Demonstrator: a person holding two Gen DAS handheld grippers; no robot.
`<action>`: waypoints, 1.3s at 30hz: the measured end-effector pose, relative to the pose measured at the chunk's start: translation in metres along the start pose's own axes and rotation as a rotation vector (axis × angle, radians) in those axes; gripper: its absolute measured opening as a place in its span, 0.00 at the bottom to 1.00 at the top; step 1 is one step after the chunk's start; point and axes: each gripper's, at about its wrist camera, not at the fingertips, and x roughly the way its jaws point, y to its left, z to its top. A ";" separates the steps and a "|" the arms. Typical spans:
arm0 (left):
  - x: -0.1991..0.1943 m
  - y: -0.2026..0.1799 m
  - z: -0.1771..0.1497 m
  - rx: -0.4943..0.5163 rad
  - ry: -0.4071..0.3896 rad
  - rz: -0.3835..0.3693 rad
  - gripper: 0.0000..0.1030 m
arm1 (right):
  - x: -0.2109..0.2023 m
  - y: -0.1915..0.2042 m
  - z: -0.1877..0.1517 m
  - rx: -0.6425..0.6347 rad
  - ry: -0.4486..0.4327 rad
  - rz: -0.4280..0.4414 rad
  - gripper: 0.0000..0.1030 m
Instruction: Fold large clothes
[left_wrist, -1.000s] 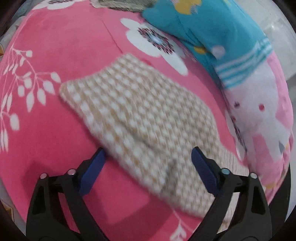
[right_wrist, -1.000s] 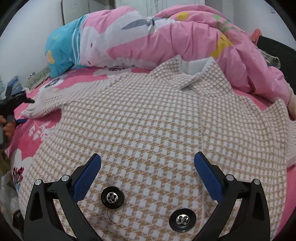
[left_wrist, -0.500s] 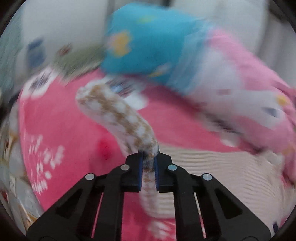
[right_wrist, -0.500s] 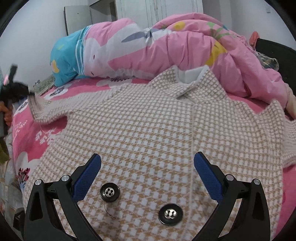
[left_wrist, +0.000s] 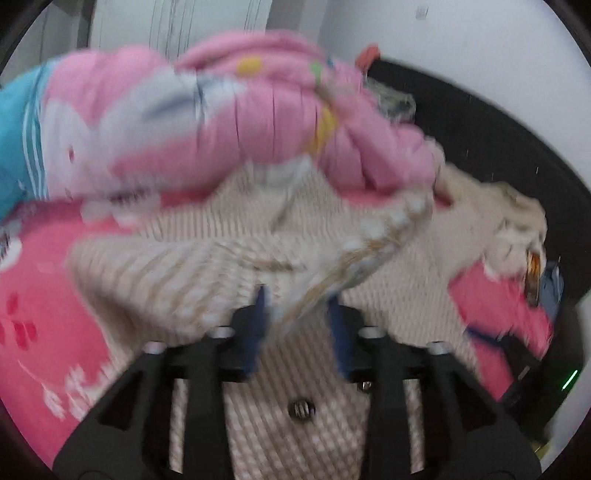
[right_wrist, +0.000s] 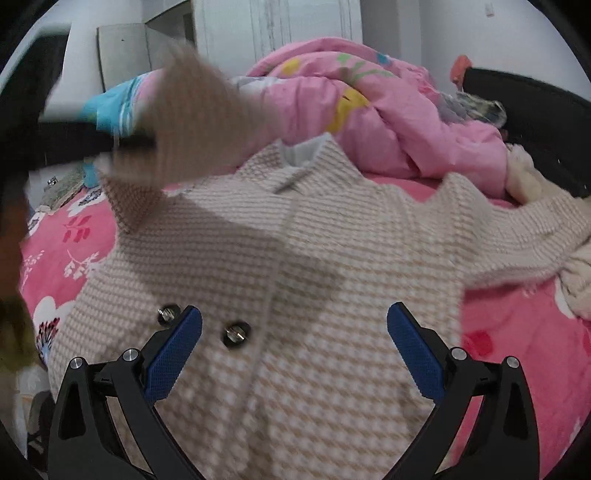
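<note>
A beige-and-white checked coat (right_wrist: 332, 266) lies front-up on the pink bed, with dark buttons (right_wrist: 236, 334) near its hem. My right gripper (right_wrist: 295, 347) hovers open over the lower front, nothing between its fingers. The coat's left sleeve (right_wrist: 192, 122) is lifted and swung over the body, blurred by motion. In the left wrist view my left gripper (left_wrist: 297, 317) is over the coat (left_wrist: 177, 280), and its jaws are opening. The sleeve's end (left_wrist: 354, 266) hangs between the blue pads, which no longer pinch it.
A pink quilt (right_wrist: 388, 110) with a blue patch is heaped along the far side of the pink floral bedsheet (right_wrist: 66, 236). A cream fluffy garment (right_wrist: 524, 177) lies at the right by a dark headboard (right_wrist: 535, 107). White cupboards stand behind.
My left gripper shut on the sleeve's end, carried it up and across over the coat's body, and now has its jaws apart again. My right gripper has drifted a little to the right over the coat.
</note>
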 end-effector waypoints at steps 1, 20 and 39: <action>0.004 0.006 -0.011 -0.012 0.008 -0.002 0.57 | 0.001 -0.007 0.001 0.011 0.013 0.011 0.95; 0.013 0.115 -0.110 -0.201 0.127 0.348 0.77 | 0.106 -0.010 0.012 0.460 0.422 0.471 0.53; 0.020 0.119 -0.115 -0.204 0.102 0.325 0.78 | 0.034 -0.024 0.112 0.296 0.054 0.262 0.07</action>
